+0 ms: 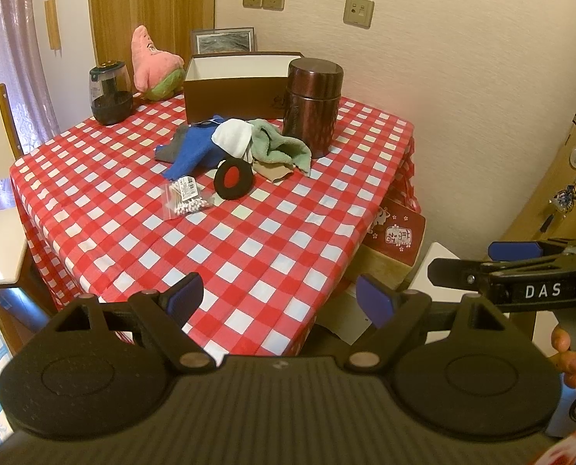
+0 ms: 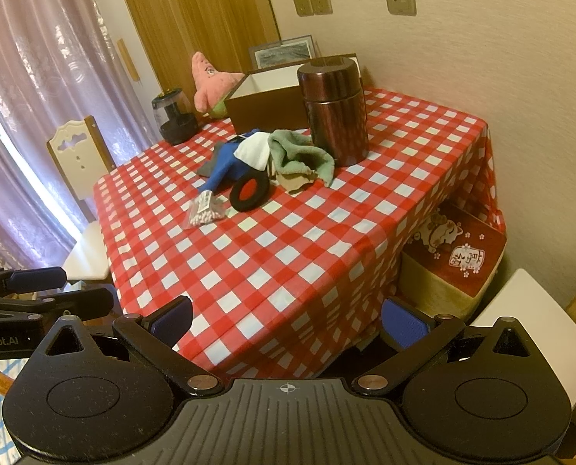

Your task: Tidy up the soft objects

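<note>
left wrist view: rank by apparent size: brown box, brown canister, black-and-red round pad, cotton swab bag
Largest to smallest as they look:
1. brown box
2. brown canister
3. black-and-red round pad and cotton swab bag: look about alike, so not ranked.
The box sits farthest back, so its lead is probably understated.

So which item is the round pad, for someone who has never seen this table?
Start at the tall brown canister on the checked tablecloth. The cloth pile lies beside it. At its near edge leans a black disc with a red centre, the only round, two-coloured piece there.
</note>
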